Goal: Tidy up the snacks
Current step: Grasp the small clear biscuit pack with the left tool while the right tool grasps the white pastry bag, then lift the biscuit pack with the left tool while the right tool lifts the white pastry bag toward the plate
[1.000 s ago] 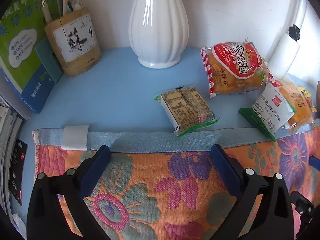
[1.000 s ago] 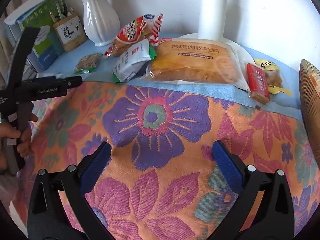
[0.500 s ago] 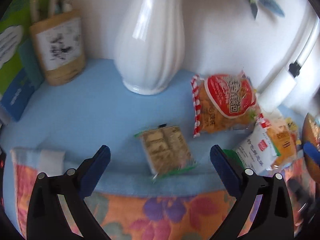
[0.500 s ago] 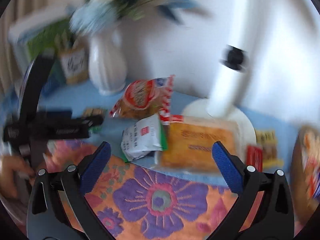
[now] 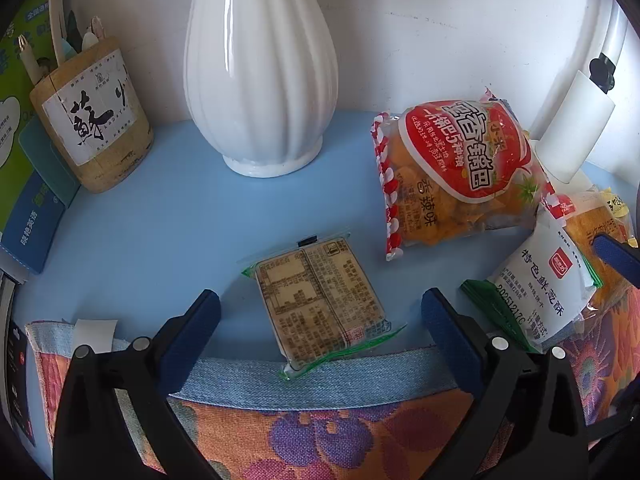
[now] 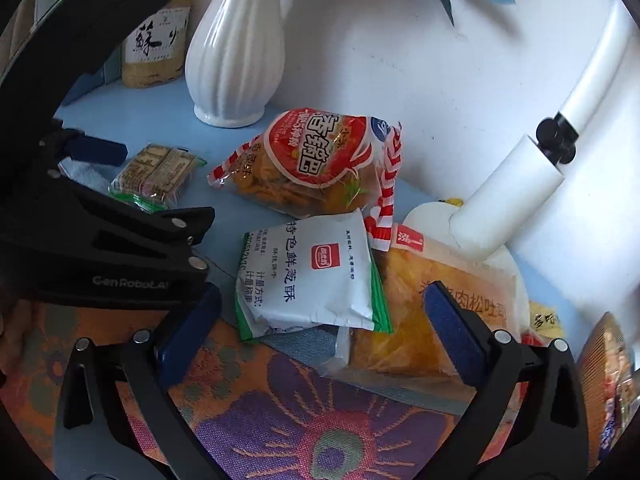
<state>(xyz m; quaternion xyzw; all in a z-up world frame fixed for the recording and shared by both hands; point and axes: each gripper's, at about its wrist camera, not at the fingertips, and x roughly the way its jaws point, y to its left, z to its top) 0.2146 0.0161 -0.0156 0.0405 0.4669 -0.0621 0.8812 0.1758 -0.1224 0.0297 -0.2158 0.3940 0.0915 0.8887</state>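
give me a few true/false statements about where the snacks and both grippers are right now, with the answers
1. The left gripper is open, with the small green-edged cracker pack lying between its fingers. True.
2. The right gripper is shut on the white pastry packet. False: it is open and holds nothing; the packet lies ahead of it.
3. The red crisps bag stands inside the white vase. False: it lies on the blue surface beside the vase.
4. The white pastry packet overlaps the toast bag. True.
5. The cracker pack's near corner reaches onto the denim edge of the floral cloth. True.
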